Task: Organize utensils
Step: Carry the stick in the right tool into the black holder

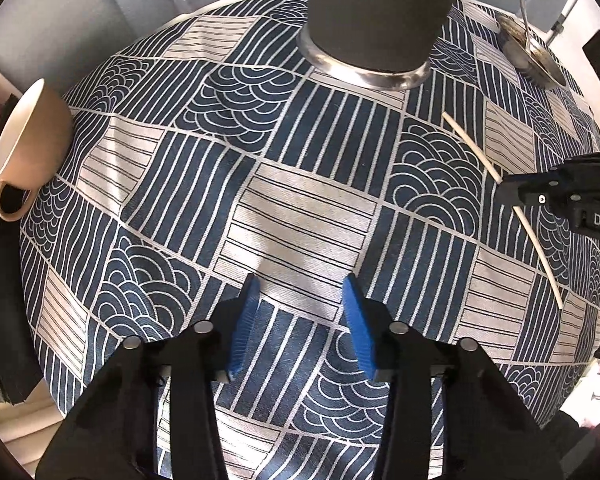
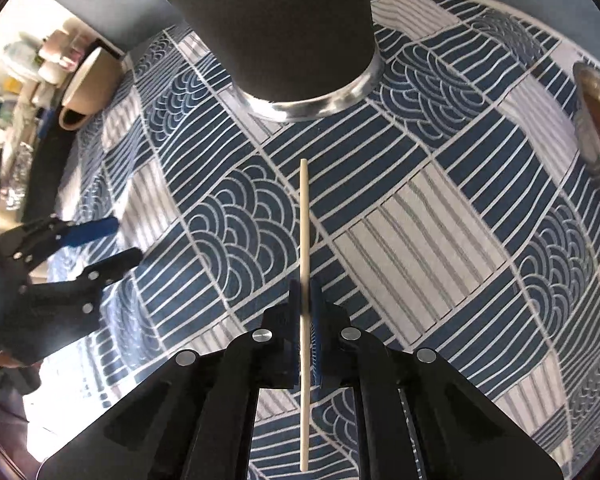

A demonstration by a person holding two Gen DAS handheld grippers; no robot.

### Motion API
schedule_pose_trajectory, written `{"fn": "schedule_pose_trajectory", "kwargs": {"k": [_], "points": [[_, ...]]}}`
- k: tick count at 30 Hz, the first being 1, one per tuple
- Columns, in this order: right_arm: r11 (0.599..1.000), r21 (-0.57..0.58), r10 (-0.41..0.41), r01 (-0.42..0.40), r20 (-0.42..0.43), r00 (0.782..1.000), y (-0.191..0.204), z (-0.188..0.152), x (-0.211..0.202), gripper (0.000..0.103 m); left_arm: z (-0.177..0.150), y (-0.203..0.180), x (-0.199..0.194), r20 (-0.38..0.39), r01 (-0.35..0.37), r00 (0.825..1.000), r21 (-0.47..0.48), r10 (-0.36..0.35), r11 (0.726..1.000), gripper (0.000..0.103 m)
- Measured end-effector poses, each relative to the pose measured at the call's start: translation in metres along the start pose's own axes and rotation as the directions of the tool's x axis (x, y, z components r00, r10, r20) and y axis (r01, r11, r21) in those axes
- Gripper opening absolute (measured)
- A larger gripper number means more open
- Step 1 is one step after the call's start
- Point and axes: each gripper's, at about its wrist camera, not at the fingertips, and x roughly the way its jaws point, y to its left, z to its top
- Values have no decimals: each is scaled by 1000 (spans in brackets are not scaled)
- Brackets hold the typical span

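— Chopstick (image 2: 305,280) is in the right tongs (image 2: 305,292) now, clamped near its middle, one end sticking out ahead toward the dark cup (image 2: 284,32), the other trailing back under the hand.

— So its long axis runs straight along the tongs?

— Pretty much, yes, lined up with the fingers and aimed at the cup's foot. The cup stands just beyond the far tip, dead ahead on the patterned cloth (image 2: 440,216) over the bench.

— And the left tongs?

— Left tongs (image 1: 300,320) are parted, nothing between the blue pads (image 1: 358,324), only cloth beneath. They're off to the side; the right hand is clearly the one placed for this.

— What does the drop need?

— My guess: the stick has to be stood up on end and carried over the cup's mouth, which is out of sight above the frame.

— Anything else about?

— A tan mug (image 1: 28,148) lies far left, and a metal dish (image 1: 530,54) far right.
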Motion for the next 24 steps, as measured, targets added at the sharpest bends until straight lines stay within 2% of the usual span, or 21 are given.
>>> {"fn": "schedule_pose_trajectory", "kwargs": {"k": [7,13,16,21,24], "points": [[990,55,127,-126,-9,992,-14,-16,-7,4,4,-1,4,-24,0,1000,-19,0,1000,38],[974,76,213,-215,34,977,-11,-23,-14,4,-7,0,-1,-63,10,998,-35,-12,999,18],[967,50,247,-251,78,966,-5,-20,-32,5,-8,2,-4,-79,11,997,-71,-17,997,15],[947,0,318,-323,176,932,1,-4,-70,5,-3,1,-27,-18,28,999,-77,-30,997,15],[945,-44,325,-324,240,915,6,8,-100,5,10,1,-50,36,53,998,-92,-50,994,15]]}}
